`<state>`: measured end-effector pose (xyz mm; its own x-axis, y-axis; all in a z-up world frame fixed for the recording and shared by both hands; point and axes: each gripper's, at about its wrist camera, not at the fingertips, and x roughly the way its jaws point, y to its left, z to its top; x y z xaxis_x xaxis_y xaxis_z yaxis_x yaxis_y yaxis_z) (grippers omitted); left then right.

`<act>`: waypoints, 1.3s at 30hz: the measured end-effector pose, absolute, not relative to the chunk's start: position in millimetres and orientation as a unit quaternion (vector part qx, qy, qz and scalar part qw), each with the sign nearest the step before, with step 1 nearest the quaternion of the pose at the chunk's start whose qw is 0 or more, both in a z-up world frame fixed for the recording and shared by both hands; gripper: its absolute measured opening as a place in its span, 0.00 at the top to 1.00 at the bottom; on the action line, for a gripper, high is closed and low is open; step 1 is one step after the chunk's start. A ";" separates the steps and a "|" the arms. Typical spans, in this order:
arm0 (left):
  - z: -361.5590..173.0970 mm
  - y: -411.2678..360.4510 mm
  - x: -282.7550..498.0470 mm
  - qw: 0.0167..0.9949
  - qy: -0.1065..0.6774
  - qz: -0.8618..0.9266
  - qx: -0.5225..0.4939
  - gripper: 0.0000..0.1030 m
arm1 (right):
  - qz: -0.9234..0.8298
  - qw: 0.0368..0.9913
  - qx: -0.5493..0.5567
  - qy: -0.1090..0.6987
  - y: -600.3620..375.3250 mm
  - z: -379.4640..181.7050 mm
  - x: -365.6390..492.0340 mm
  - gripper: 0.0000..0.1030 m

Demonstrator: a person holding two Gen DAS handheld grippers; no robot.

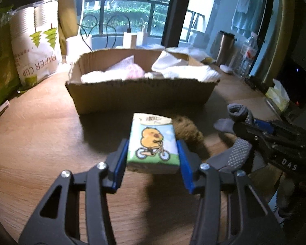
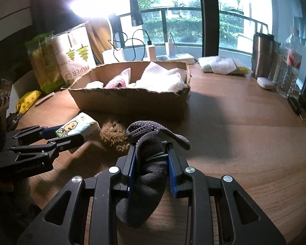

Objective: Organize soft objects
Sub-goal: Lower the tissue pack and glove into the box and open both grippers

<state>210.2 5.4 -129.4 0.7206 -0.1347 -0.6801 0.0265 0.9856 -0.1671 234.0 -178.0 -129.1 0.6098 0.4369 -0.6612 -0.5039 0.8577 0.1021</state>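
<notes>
Two loads are in hand at once, and that is where the trouble could start. The left gripper (image 1: 153, 153) is clamped on a tissue pack (image 1: 153, 140) printed with a cartoon animal on a bicycle, pinched by its sides near the rear end, so most of the pack sticks out forward; a tilt on the way over could let it pivot or slide out of the blue pads (image 1: 120, 163). The right gripper (image 2: 152, 159) is clenched on a grey sock (image 2: 146, 175), which is bunched between its fingers with a loose tail (image 2: 177, 137) flopping out to the right and more fabric sagging below. That tail could snag on the torn front wall of the cardboard box (image 2: 130, 100), which stands just ahead on the worktop (image 2: 244, 143) and already holds white and pink soft things. A brown fuzzy ball (image 2: 114, 135) lies on the worktop between the two grippers, close to both, so either one could knock it aside. Since the grippers sit near each other, heading for the box together risks a clash.
</notes>
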 end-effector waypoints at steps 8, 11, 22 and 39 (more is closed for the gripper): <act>-104.3 12.2 211.2 0.933 0.347 -0.051 -0.077 0.53 | 0.270 0.899 -0.056 0.340 -164.1 -107.0 238.2 0.72; -95.3 14.7 214.2 0.936 0.340 -0.051 -0.076 0.53 | 0.271 0.900 -0.059 0.336 -161.3 -100.4 243.0 0.72; -76.8 18.3 233.5 0.939 0.333 -0.049 -0.063 0.53 | 0.277 0.902 -0.057 0.326 -154.4 -82.4 265.0 0.72; -66.7 16.1 274.1 0.939 0.336 -0.058 -0.054 0.53 | 0.268 0.904 -0.046 0.329 -157.7 -76.3 300.6 0.72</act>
<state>274.1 16.1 -66.7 0.7680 -0.1448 -0.6239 0.0725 0.9875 -0.1399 300.6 -157.7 -76.3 0.6396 0.4547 -0.6198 -0.5155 0.8518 0.0930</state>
